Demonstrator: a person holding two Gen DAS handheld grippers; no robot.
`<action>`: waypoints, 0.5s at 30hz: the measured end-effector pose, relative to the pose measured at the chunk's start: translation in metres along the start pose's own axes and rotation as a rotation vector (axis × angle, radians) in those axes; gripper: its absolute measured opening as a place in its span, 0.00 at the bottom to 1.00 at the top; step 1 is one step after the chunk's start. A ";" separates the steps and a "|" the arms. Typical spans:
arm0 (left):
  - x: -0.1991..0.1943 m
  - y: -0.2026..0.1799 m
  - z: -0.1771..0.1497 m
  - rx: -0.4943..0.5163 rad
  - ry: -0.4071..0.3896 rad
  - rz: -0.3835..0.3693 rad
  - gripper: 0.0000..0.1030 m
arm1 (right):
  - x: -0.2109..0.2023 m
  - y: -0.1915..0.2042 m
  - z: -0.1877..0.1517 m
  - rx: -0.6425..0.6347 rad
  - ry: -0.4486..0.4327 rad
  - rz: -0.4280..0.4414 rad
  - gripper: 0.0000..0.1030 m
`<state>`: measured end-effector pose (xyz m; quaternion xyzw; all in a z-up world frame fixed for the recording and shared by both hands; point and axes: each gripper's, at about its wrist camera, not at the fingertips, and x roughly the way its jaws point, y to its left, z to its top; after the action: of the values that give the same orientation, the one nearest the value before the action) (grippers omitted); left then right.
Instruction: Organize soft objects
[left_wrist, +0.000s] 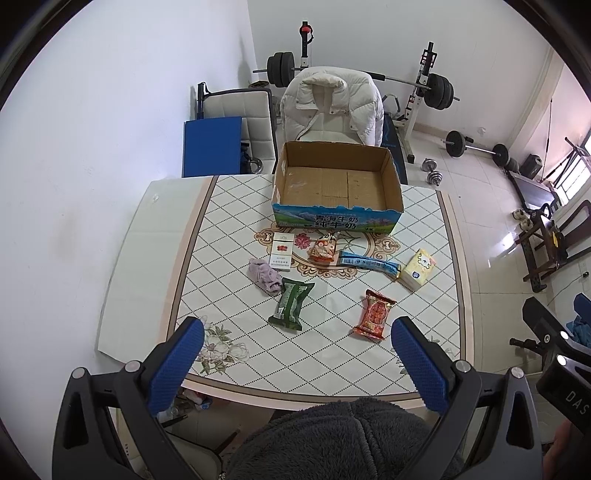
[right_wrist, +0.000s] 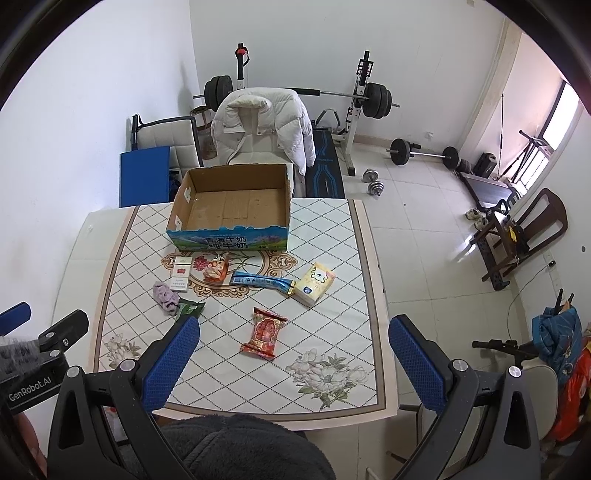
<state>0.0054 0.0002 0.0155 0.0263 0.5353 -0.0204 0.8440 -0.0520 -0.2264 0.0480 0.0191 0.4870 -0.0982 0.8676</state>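
An open, empty cardboard box (left_wrist: 391, 173) (right_wrist: 177, 218) stands at the table's far side. In front of it lie a purple cloth (left_wrist: 264, 275) (right_wrist: 165, 296), a green packet (left_wrist: 291, 303) (right_wrist: 190, 309), a red packet (left_wrist: 373, 314) (right_wrist: 264, 332), an orange snack bag (left_wrist: 324, 247) (right_wrist: 215, 272), a blue stick pack (left_wrist: 369, 263) (right_wrist: 262, 282), a yellow tissue pack (left_wrist: 417, 267) (right_wrist: 314, 282) and a white cigarette box (left_wrist: 281, 253) (right_wrist: 181, 276). My left gripper (left_wrist: 297, 332) and right gripper (right_wrist: 293, 330) are open and empty, above the near edge.
The table (left_wrist: 221, 229) has a patterned cloth. A chair with a white jacket (left_wrist: 328, 107) stands behind the box. Weights and a bench (left_wrist: 424, 92) fill the room behind. A grey fleece garment (left_wrist: 340, 439) is below the grippers.
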 end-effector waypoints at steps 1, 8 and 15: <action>-0.001 0.000 0.001 0.000 -0.005 0.000 1.00 | 0.000 -0.001 0.000 0.001 -0.001 -0.001 1.00; -0.004 0.000 0.000 0.003 -0.016 0.000 1.00 | -0.004 0.000 0.001 0.002 -0.011 -0.004 1.00; -0.006 -0.002 -0.001 0.004 -0.024 0.003 1.00 | -0.004 0.000 0.003 0.001 -0.013 -0.004 1.00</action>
<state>0.0012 -0.0019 0.0206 0.0285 0.5250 -0.0206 0.8504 -0.0519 -0.2262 0.0530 0.0182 0.4813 -0.1002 0.8706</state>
